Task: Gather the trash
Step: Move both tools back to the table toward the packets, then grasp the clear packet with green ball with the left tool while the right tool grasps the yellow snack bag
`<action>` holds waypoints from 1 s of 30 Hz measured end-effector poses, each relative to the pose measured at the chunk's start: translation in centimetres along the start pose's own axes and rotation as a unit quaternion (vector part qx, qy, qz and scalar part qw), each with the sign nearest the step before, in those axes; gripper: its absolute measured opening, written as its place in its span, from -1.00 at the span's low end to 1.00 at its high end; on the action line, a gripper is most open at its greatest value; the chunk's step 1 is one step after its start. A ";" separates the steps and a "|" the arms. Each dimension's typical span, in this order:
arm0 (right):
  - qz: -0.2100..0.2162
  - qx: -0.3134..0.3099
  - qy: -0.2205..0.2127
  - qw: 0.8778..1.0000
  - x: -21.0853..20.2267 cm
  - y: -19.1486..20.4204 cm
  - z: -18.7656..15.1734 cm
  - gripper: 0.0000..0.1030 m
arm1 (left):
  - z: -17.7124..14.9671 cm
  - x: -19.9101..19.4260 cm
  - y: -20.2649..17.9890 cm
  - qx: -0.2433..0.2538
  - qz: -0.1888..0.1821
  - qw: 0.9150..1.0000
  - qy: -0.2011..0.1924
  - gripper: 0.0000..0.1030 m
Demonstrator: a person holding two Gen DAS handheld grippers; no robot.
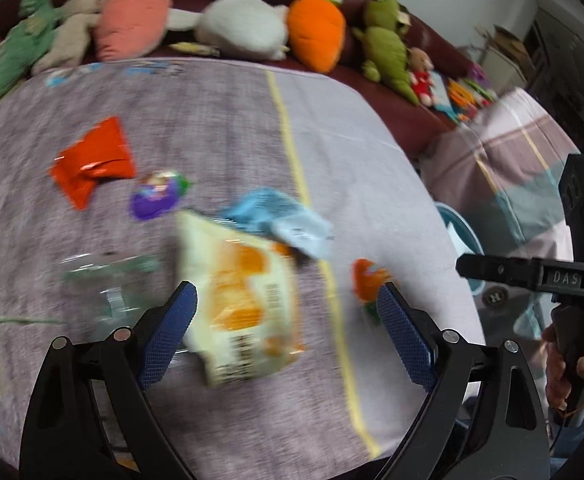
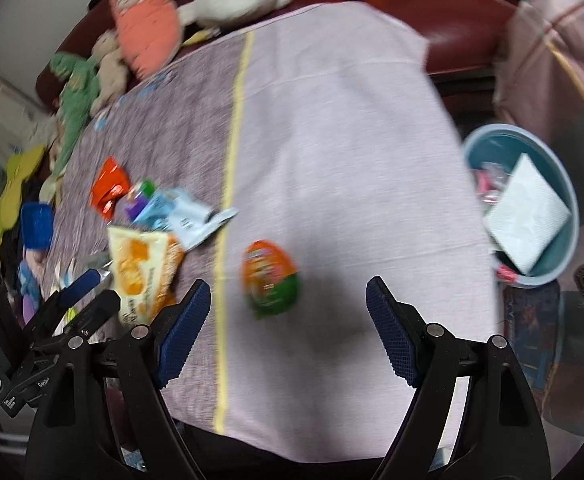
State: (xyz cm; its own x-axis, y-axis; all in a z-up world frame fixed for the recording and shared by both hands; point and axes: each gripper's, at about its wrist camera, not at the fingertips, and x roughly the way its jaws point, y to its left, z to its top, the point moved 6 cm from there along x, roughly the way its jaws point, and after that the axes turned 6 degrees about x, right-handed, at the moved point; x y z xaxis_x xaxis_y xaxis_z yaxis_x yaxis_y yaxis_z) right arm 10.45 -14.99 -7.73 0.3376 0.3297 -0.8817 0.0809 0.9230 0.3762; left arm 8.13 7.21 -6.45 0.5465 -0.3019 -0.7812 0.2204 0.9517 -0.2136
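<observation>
Nearest, the left tool point(image 1: 286, 312) is wide open and holds nothing; it hangs over the yellow snack bag point(image 1: 244, 300), which lies flat on the cloth-covered bench point(image 1: 372, 160). The right tool point(image 2: 288, 312) is also spread wide and empty, just near of the orange-and-green egg wrapper point(image 2: 270, 278).

Risks, as I judge them: both views are smeared by motion, so a closing grip could land off the mark. The snack bag is thin and flat, and a shallow pinch may slip off it or catch the cloth. A clear plastic wrapper point(image 1: 108, 280) lies just left of it, hard to see and easily missed or dragged along. The egg looks rounded and may squirt out sideways. The bin point(image 2: 564, 184) sits low past the bench's right edge, so a loose hold could drop a piece on the way.

Count on the bench: one snack bag, one clear wrapper, one egg wrapper, one light blue wrapper point(image 1: 280, 220), one purple wrapper point(image 1: 152, 200), one red wrapper point(image 1: 92, 160): six pieces. One bin, already holding a white sheet and pink scraps. Farthest, about eight stuffed toys point(image 1: 244, 24) line the sofa.
</observation>
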 end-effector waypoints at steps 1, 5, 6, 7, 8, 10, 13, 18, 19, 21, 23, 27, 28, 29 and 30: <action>0.002 -0.008 0.006 1.000 0.5 1.2 -0.3 0.48 | -0.2 -0.5 1.0 -0.007 0.006 1.000 -0.005 0.78; 0.004 -0.038 0.028 0.999 2.2 4.6 -1.5 0.48 | -1.2 -1.7 4.9 -0.031 0.029 0.999 -0.013 0.78; 0.004 -0.046 0.033 0.998 2.6 5.5 -1.8 0.48 | -1.6 -1.7 6.1 -0.043 0.034 0.998 -0.011 0.78; 0.003 -0.050 0.036 0.998 3.0 6.2 -2.0 0.48 | -2.0 -1.7 6.9 -0.051 0.036 0.998 -0.009 0.78; 0.002 -0.054 0.039 0.998 3.2 6.7 -2.1 0.48 | -2.3 -1.6 7.8 -0.060 0.038 0.997 -0.005 0.78; 0.000 -0.061 0.047 0.997 4.1 7.7 -2.5 0.48 | -3.2 -0.9 9.5 -0.076 0.044 0.996 0.008 0.78; -0.001 -0.068 0.062 0.996 5.4 8.8 -3.1 0.48 | -4.0 0.3 10.8 -0.092 0.040 0.995 0.026 0.78; 0.004 -0.074 0.085 0.994 7.8 10.5 -3.9 0.48 | -4.1 2.1 11.8 -0.090 0.040 0.994 0.043 0.78; 0.005 -0.075 0.088 0.993 8.3 10.8 -4.0 0.48 | -4.1 2.4 11.9 -0.088 0.041 0.994 0.045 0.78; 0.007 -0.072 0.093 0.993 9.1 11.0 -4.1 0.48 | -4.1 2.8 12.2 -0.086 0.047 0.994 0.045 0.78; 0.010 -0.069 0.096 0.993 9.9 11.2 -4.1 0.48 | -4.2 2.9 12.5 -0.085 0.045 0.994 0.046 0.75; 0.020 -0.063 0.101 0.993 11.1 11.7 -4.0 0.48 | -4.6 2.7 13.3 -0.082 0.043 0.995 0.045 0.55; 0.024 -0.061 0.103 0.993 11.4 11.9 -3.9 0.48 | -4.6 2.6 13.4 -0.080 0.043 0.995 0.044 0.47; 0.029 -0.061 0.105 0.992 11.7 12.1 -3.9 0.48 | -4.6 2.5 13.5 -0.077 0.041 0.995 0.043 0.41; 0.032 -0.062 0.106 0.992 12.0 12.4 -3.9 0.48 | -4.5 2.5 13.4 -0.075 0.038 0.995 0.044 0.39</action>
State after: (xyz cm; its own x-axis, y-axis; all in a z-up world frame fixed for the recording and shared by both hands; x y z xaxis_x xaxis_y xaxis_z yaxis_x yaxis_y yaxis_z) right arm 11.80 1.14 -14.74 0.1328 0.4100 -0.9024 -0.0552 0.9121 0.4063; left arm 8.81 19.47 -13.93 0.4824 -0.2292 -0.8454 0.0545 0.9712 -0.2321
